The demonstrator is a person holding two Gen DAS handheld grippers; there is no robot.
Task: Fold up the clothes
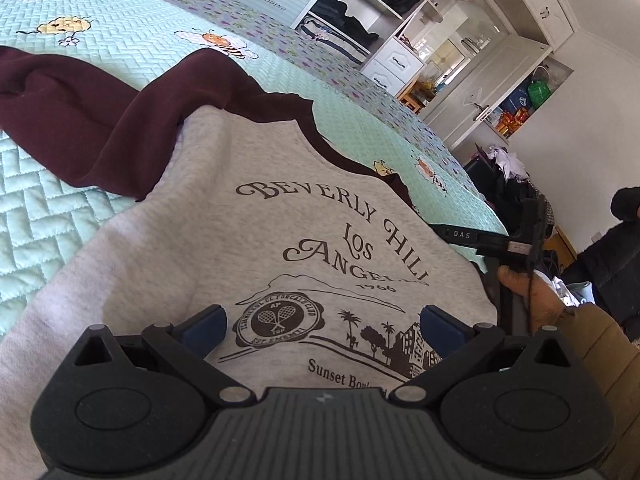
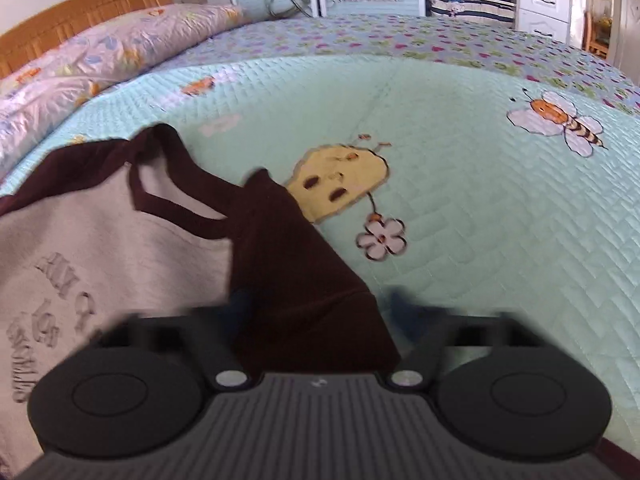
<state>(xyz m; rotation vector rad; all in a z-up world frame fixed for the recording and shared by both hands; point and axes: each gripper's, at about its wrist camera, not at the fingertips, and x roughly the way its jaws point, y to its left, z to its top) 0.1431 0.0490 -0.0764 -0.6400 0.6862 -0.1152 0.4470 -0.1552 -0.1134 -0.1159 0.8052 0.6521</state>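
Sweatshirt (image 1: 248, 240) flat, neckline toward pillow (image 2: 120, 44)

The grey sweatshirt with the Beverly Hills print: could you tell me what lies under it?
The grey sweatshirt lies on the mint quilted bedspread, which shows all around it. Its maroon sleeve spreads beside it. Whatever else is beneath the body is covered.

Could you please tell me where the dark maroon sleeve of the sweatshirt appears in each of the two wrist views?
Left wrist view: the maroon sleeve lies upper left, stretched across the quilt.
Right wrist view: the sleeve runs from the centre down between the right gripper fingers.
Shared landmark: the bee stitched on the quilt.
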